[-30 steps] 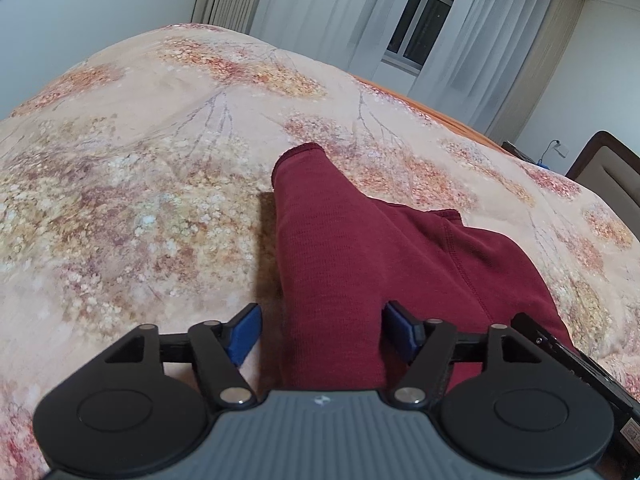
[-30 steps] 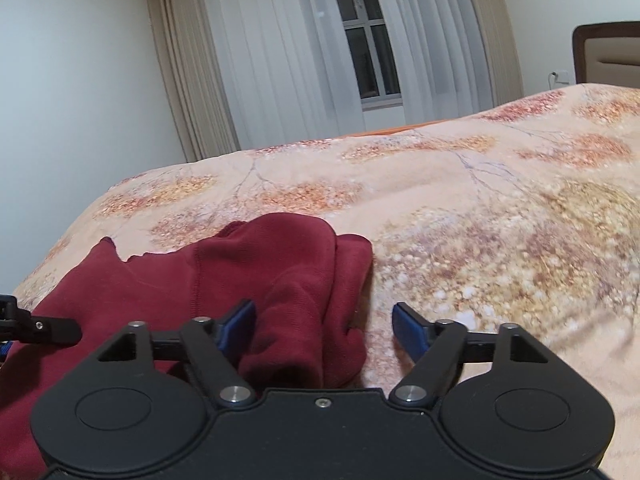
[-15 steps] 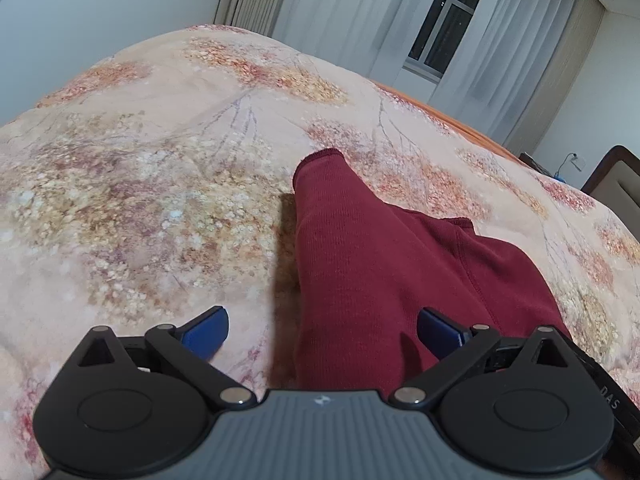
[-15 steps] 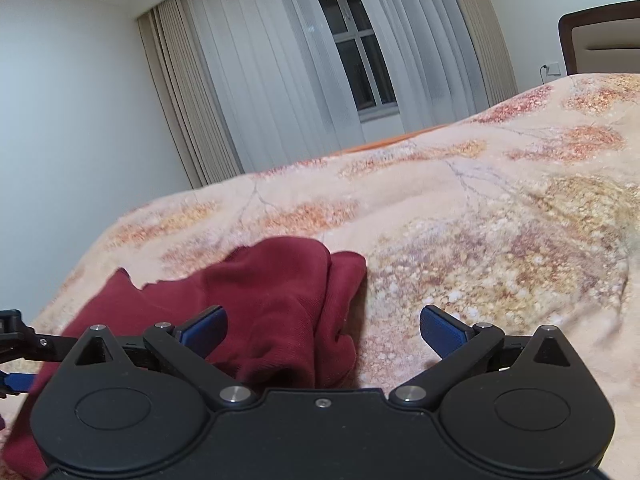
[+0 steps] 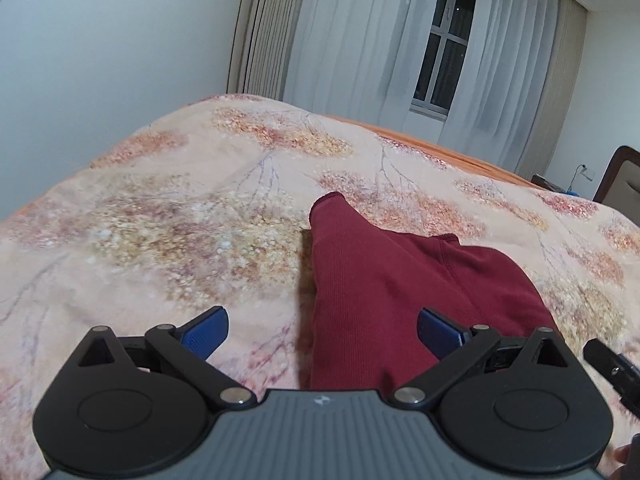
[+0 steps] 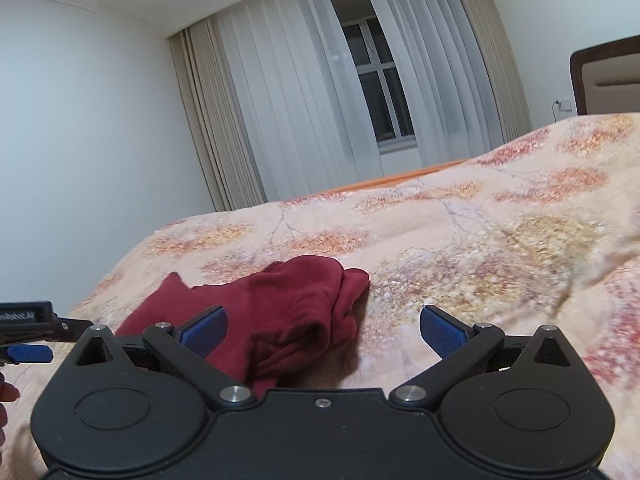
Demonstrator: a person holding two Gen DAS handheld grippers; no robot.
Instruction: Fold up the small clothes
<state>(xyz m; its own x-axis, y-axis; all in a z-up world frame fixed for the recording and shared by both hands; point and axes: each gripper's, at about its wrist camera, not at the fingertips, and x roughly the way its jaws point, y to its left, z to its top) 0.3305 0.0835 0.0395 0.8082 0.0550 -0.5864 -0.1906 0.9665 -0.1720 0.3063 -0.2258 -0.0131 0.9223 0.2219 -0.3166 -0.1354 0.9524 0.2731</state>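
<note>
A dark red garment lies folded on the floral bedspread, one sleeve end pointing away. My left gripper is open and empty, raised just above the garment's near edge. In the right wrist view the same garment lies bunched at its right end. My right gripper is open and empty, held above and in front of that bunched end. The left gripper's fingertip shows at the left edge of the right wrist view.
The bed fills both views, with its orange edge at the far side. White curtains and a window stand behind. A brown headboard is at the right. A bare wall is at the left.
Both grippers opened wide and let go of the red garment, then lifted and pulled back from it. The garment lies still on the bed.
</note>
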